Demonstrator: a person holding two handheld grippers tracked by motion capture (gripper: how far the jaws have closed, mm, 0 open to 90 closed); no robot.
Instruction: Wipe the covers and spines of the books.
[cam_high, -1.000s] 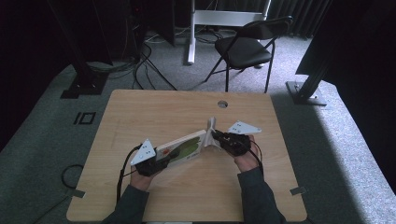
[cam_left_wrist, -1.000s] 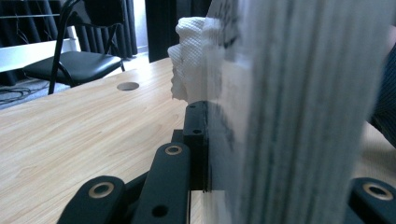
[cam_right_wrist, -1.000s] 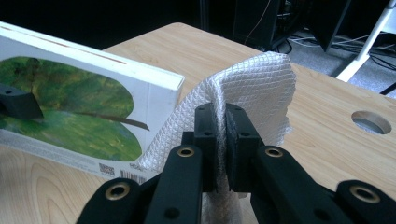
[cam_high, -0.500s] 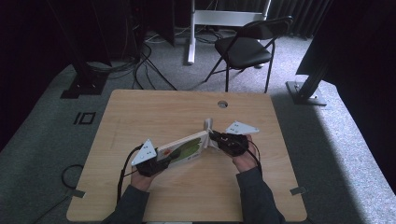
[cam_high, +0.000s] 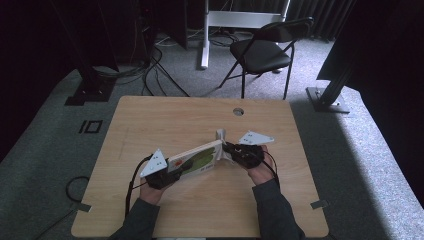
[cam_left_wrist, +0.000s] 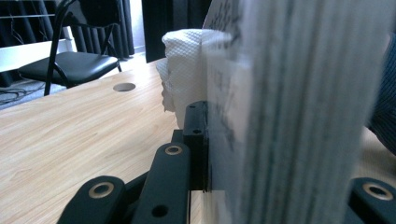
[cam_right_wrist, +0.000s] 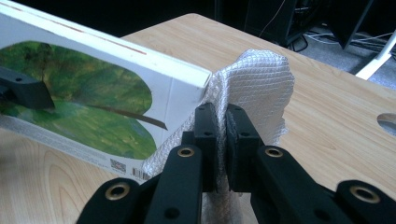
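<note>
Change: almost none since a second ago; book (cam_high: 195, 159) and both grippers in nearly the same place, paper towel (cam_high: 221, 136) pressed to the same end of the book.
Book: thin, white-edged, cover with a green painted oval; propped on its long edge near the table's (cam_high: 150, 120) middle, running from lower left to upper right in the high view.
Book, close up: in the right gripper view, worn white corner, barcode at the lower edge; in the left gripper view, blurred page edges just in front of the camera.
Towel: white, quilted, crumpled; touching the book's right end, rising above its corner.
Left gripper (cam_high: 167, 176): jaws clamped on the book's left end, one jaw on each side.
Right gripper (cam_right_wrist: 222, 135): jaws narrow, pinching a fold of the towel against the book's end.
Hands: sleeves in from the bottom edge of the high view.
Beyond the table: black folding chair (cam_high: 265, 47) on grey carpet.
</note>
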